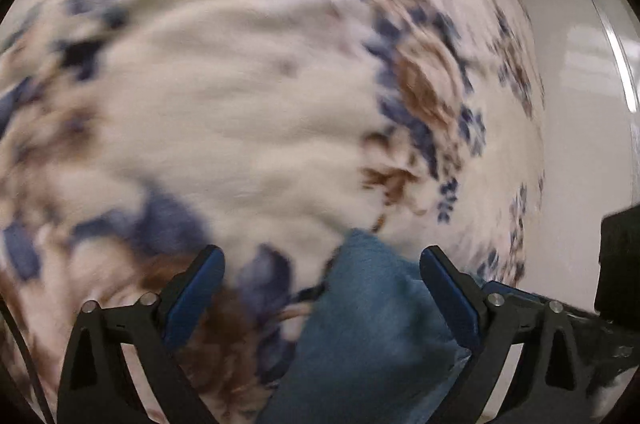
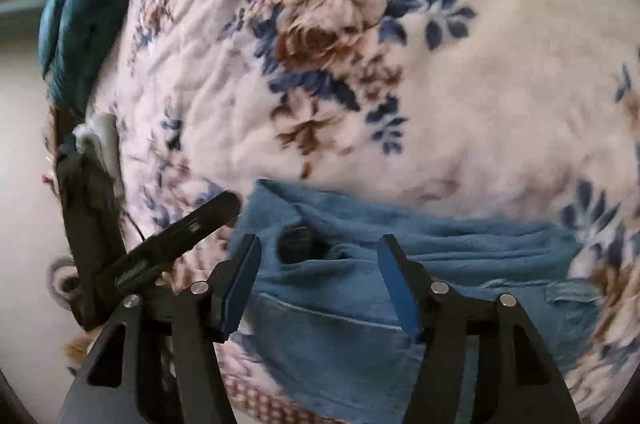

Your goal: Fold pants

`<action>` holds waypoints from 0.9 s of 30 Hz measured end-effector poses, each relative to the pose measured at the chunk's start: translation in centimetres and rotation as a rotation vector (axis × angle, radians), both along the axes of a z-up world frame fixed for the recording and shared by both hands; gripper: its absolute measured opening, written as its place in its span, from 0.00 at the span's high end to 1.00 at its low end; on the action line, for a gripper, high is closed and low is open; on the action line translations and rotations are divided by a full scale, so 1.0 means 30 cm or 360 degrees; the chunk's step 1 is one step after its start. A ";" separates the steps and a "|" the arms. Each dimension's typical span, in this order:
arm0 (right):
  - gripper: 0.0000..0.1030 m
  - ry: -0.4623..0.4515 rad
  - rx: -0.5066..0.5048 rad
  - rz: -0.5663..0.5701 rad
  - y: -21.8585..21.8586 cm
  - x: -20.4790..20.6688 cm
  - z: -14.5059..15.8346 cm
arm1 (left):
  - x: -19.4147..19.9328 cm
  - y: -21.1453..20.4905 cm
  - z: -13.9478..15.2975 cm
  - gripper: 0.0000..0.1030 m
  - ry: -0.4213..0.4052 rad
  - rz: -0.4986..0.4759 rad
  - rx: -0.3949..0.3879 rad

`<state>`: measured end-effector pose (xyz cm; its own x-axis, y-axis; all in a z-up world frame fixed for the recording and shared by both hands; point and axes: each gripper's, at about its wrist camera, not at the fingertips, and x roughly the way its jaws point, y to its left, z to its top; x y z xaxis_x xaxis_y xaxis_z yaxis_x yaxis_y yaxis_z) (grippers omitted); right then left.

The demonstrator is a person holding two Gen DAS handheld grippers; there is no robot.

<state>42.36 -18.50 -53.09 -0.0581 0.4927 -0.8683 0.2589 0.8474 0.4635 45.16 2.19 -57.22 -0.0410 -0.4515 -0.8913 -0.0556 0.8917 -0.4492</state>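
The blue denim pants (image 2: 360,288) lie on a cream blanket (image 2: 460,71) with brown roses and blue leaves, and in the right wrist view they fill the lower part, from about 5 o'clock to 7 o'clock, with a pocket seam and a dark button visible. The right gripper (image 2: 318,282) points down at them – its two blue pads stand apart, released, with the denim lying below and between them but not pressed. At 9 o'clock in this view the left gripper (image 2: 188,224) comes in as a dark finger near the edge of the pants. In the left wrist view, which is blurred, the left gripper (image 1: 320,288) is also spread wide and holds nothing – a corner of the pants (image 1: 372,324) sits toward its right finger, at about 5 o'clock. A dark teal cloth (image 2: 84,3) lies at 10 o'clock in the right wrist view, beside the blanket.
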 end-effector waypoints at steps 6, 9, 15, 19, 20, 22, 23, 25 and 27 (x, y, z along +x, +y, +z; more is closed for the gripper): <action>0.38 0.0096 0.0084 -0.0085 -0.062 -0.048 -0.070 | -0.026 -0.120 0.018 0.86 -0.0206 -0.0332 0.0131; 0.38 0.0102 0.0054 -0.0084 -0.066 -0.067 -0.095 | 0.008 -0.032 -0.005 0.88 -0.0187 -0.0163 0.0122; 0.38 0.0087 0.0116 -0.0137 -0.102 -0.081 -0.088 | 0.056 0.122 0.008 0.87 -0.0151 0.0160 0.0155; 0.54 0.0013 0.0189 0.0004 -0.036 -0.062 -0.052 | 0.041 0.135 0.105 0.68 -0.0214 0.0180 0.0213; 0.88 0.0002 0.0176 0.0066 -0.008 -0.057 -0.055 | 0.028 0.122 0.132 0.63 -0.0247 0.0158 0.0209; 0.97 0.0040 0.0198 0.0141 0.035 -0.052 -0.090 | 0.003 0.114 0.158 0.51 -0.0272 0.0127 0.0242; 0.99 0.0054 0.0193 0.0158 0.050 -0.047 -0.115 | -0.010 0.096 0.166 0.48 -0.0276 0.0106 0.0245; 0.99 0.0099 0.0018 0.0170 0.046 -0.036 -0.172 | -0.030 0.064 0.172 0.48 -0.0255 0.0067 0.0196; 0.99 0.0111 -0.0041 0.0147 0.025 -0.035 -0.187 | -0.045 0.027 0.175 0.48 -0.0235 0.0007 0.0147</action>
<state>41.29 -17.74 -58.70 -0.1627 0.4602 -0.8728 0.2101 0.8804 0.4251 43.80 3.00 -51.98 0.0954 -0.3671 -0.9253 0.0010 0.9296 -0.3687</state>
